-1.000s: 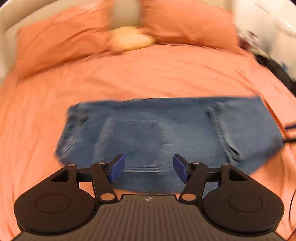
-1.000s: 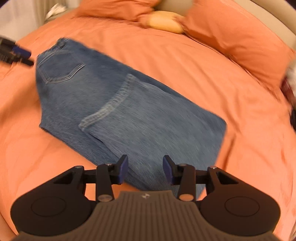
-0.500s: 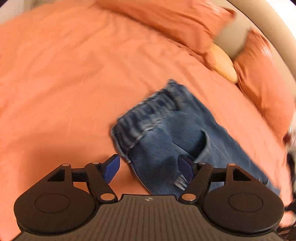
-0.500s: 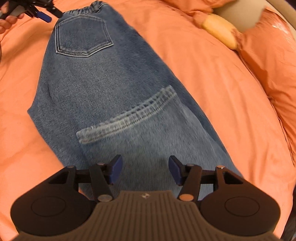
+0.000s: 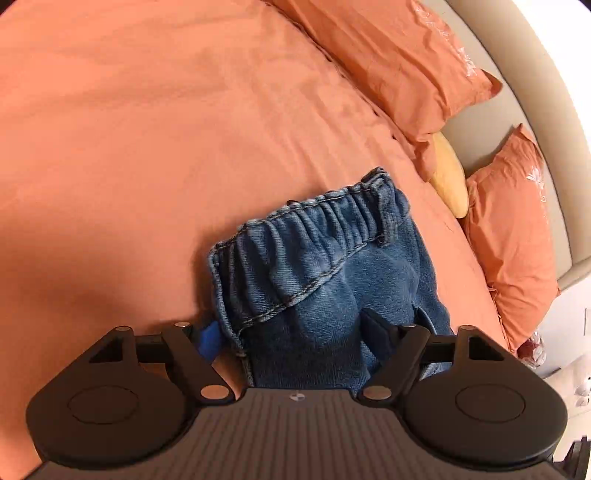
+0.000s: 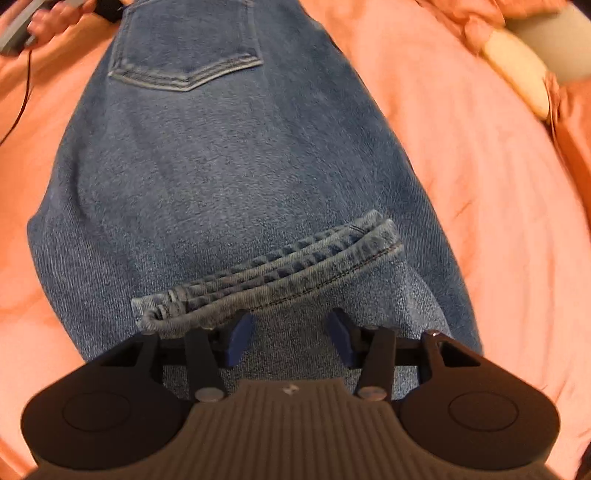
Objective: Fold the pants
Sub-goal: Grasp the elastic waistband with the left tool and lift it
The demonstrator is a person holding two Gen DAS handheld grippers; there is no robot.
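Blue jeans point(image 6: 229, 173) lie on the orange bed, folded so the leg hems point(image 6: 280, 280) rest on top of the legs. In the left wrist view the elastic waistband point(image 5: 314, 229) is close in front. My left gripper point(image 5: 291, 339) is open, its jaws straddling the waist corner of the jeans point(image 5: 306, 325). My right gripper point(image 6: 290, 334) is open just above the denim, right behind the leg hems. The back pocket point(image 6: 188, 48) shows at the far end.
The orange bedsheet point(image 5: 147, 129) spreads all around. Orange pillows point(image 5: 406, 62) and a yellow cushion point(image 5: 448, 177) lie by the beige headboard point(image 5: 532, 122). A hand holding the other gripper point(image 6: 55, 18) shows at the far end, with a thin cable.
Both grippers have swung round and dropped close to the jeans: the left to the waistband corner, the right to the leg hems. Both stayed open.
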